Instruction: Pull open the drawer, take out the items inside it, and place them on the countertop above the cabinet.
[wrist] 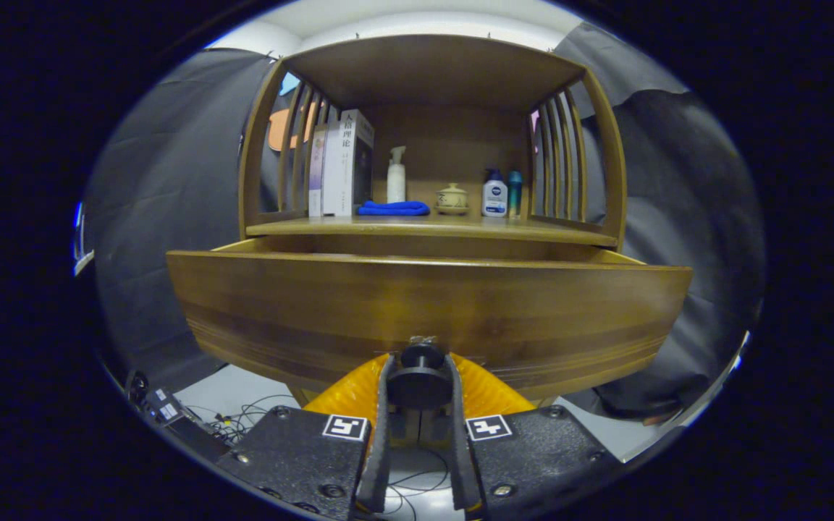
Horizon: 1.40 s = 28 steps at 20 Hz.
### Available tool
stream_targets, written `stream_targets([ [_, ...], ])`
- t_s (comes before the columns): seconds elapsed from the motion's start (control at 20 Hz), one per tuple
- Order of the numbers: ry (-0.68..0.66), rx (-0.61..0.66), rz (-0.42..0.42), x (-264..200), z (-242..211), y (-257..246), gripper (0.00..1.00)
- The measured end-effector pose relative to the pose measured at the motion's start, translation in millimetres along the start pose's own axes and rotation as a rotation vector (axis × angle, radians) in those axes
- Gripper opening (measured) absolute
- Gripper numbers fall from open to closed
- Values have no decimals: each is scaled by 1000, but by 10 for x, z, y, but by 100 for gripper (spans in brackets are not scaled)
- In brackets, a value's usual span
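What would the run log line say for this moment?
phase: pulling drawer | gripper: shut on round black knob | brown wooden drawer: partly open | contents: hidden | countertop: blue cloth, bottles

Hand-held gripper [420, 376] clamped on drawer knob [420, 370]

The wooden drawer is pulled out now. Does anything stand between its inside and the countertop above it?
Nothing visible does. The brown wooden drawer is open, the gripper shut on its round black knob. The wooden countertop has bare room in front of the folded blue cloth. The drawer front hides the inside.
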<state>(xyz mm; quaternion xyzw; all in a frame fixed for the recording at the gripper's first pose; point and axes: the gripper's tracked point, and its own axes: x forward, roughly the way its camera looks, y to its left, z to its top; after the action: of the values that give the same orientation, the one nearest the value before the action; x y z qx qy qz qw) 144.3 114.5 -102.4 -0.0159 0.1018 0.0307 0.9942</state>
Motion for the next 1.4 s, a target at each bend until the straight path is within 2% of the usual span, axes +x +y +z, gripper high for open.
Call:
stream_targets([
  [0.65,34,0,7,-457,-256,27,36],
  [1.1,19,-17,13,-513,-303,39,38],
  [1.2,-5,-18,0,-555,-236,-41,49],
  [1.4,-57,2,-13,-732,-130,-202,90],
])
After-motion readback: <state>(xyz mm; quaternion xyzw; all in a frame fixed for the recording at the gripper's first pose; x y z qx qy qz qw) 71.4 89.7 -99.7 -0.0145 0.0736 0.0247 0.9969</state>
